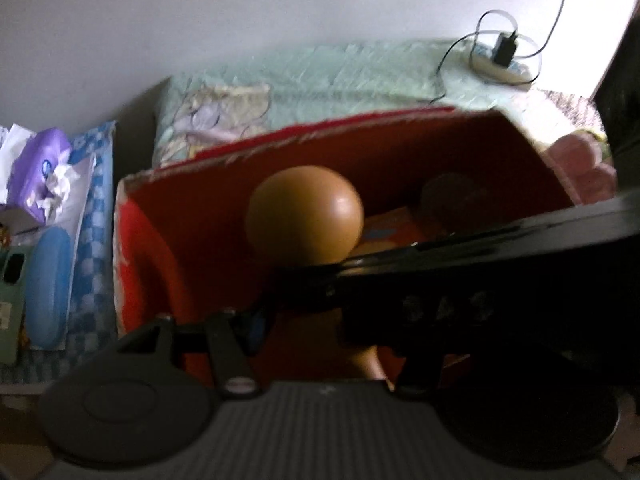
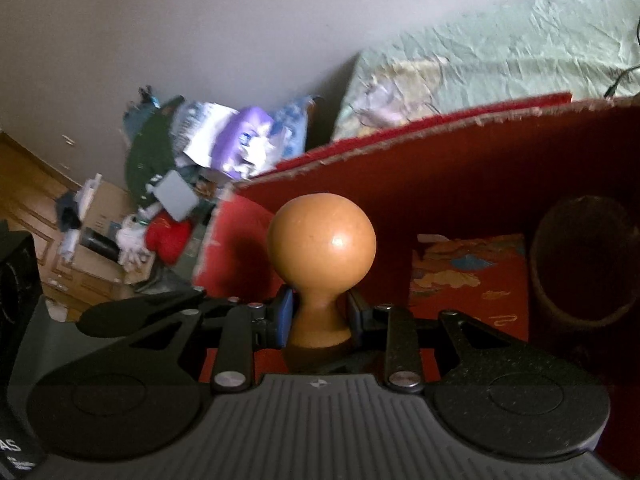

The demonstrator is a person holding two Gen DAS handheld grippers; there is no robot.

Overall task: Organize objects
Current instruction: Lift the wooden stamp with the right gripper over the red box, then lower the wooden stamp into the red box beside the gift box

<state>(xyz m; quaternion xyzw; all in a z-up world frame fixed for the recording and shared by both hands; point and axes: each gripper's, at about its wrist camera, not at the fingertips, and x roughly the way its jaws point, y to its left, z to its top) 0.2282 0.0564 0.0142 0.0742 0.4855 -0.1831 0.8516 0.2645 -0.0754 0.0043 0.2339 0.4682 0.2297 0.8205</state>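
An orange-brown gourd (image 2: 322, 256) with a round top and narrow neck stands upright in my right gripper (image 2: 320, 312), which is shut on its neck just in front of an open red cardboard box (image 2: 460, 152). The same gourd (image 1: 306, 220) shows in the left wrist view, with the right gripper's black body crossing in front of my left gripper (image 1: 304, 312). My left gripper's fingers sit by the gourd's neck, dark and partly hidden, so their state is unclear. Inside the box lie a red patterned packet (image 2: 468, 280) and a dark round container (image 2: 580, 260).
A pale green bed cover (image 1: 340, 76) lies behind the box, with a charger and cable (image 1: 504, 52) on it. A purple tissue pack (image 1: 36, 168) and a blue case (image 1: 48, 284) lie to the left. A cluttered pile (image 2: 168, 208) sits by the wall.
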